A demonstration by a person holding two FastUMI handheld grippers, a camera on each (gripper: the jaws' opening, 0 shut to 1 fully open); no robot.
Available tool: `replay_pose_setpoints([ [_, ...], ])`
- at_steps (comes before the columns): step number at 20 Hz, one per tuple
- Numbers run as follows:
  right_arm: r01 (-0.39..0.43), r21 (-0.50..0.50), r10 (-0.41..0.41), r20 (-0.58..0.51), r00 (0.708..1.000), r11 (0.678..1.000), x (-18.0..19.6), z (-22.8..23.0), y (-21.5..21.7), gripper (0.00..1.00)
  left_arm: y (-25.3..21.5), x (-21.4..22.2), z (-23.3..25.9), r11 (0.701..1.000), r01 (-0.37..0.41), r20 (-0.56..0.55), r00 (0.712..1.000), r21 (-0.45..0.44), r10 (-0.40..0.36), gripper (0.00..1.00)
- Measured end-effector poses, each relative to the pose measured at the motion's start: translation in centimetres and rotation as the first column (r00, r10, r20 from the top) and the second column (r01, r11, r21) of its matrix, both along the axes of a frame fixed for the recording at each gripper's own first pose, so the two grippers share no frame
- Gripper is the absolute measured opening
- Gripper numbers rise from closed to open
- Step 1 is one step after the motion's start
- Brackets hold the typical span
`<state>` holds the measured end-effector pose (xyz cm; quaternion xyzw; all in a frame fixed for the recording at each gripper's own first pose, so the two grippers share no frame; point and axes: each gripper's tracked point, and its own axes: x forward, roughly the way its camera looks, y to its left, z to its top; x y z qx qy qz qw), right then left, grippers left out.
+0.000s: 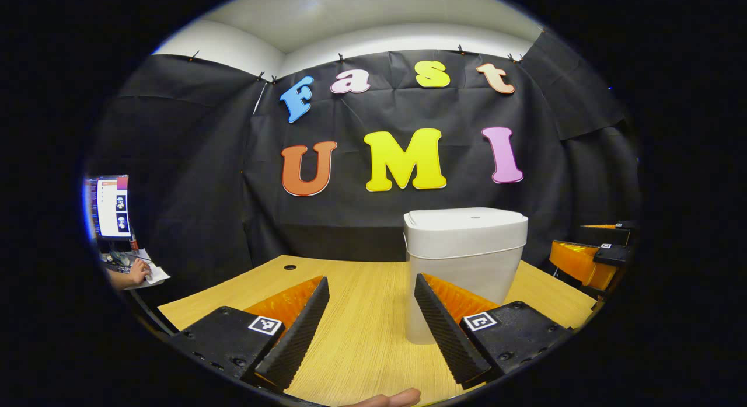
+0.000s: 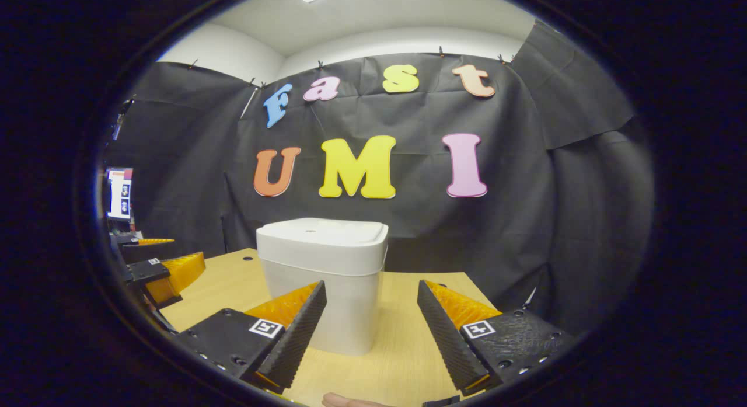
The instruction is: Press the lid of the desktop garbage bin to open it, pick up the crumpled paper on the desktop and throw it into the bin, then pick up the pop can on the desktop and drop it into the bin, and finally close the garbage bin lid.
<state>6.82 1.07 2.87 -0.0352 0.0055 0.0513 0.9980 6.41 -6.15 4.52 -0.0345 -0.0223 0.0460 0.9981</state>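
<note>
**Still shut: white bin on the desk, both grippers held apart and empty**

Squarely on the wooden desk (image 1: 362, 337) stands the garbage bin (image 1: 464, 267), white, upright, with its lid (image 1: 467, 219) lying flat and closed on top. Its inside is hidden, so what it holds cannot be told. In the left gripper view the bin sits right of centre, just behind the right-hand finger; in the right gripper view it sits left of centre, behind the left-hand finger.

The desk is pale wood grain with a small dark cable hole (image 1: 290, 267) near its far left corner. Black cloth hangs as the booth wall behind it, under a white ceiling with a light panel. At the far left edge of the left gripper view a lit monitor (image 1: 111, 205) stands on another desk, and a person's hand (image 1: 139, 272) rests on papers below it.

The left gripper (image 1: 372, 328) is held low over the desk, level and pointing at the wall, fingers spread wide with nothing between them. The right gripper (image 2: 372, 331) has the same pose, fingers wide apart and empty, the bin just ahead. Each gripper appears at the edge of the other's view, beside the bin. A fingertip (image 1: 388, 399) shows at the bottom edge of the left gripper view.
</note>
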Motion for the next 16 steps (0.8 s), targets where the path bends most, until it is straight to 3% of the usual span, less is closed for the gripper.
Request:
replay_pose_setpoints([
  [7, 0.034, -0.027, -0.033, 0.031, 0.999, 0.999, -0.7, 0.5, -0.3, 0.96, 0.9, -0.8, -1.4, 0.999, 0.027, 0.001, 1.000, -0.029, -0.027, 0.99],
  [11, -0.006, -0.019, 0.007, 0.065, 0.998, 1.000, -1.4, 1.9, -3.9, 0.95, 0.6, -1.1, -0.6, 0.999, -0.020, 0.039, 0.999, -0.031, 0.021, 0.97],
  [16, -0.021, -0.033, 0.023, 0.072, 0.997, 0.999, -0.2, 2.2, -11.7, 0.95, -2.9, -0.9, 2.0, 0.991, -0.091, 0.091, 0.991, -0.100, 0.100, 0.99],
])
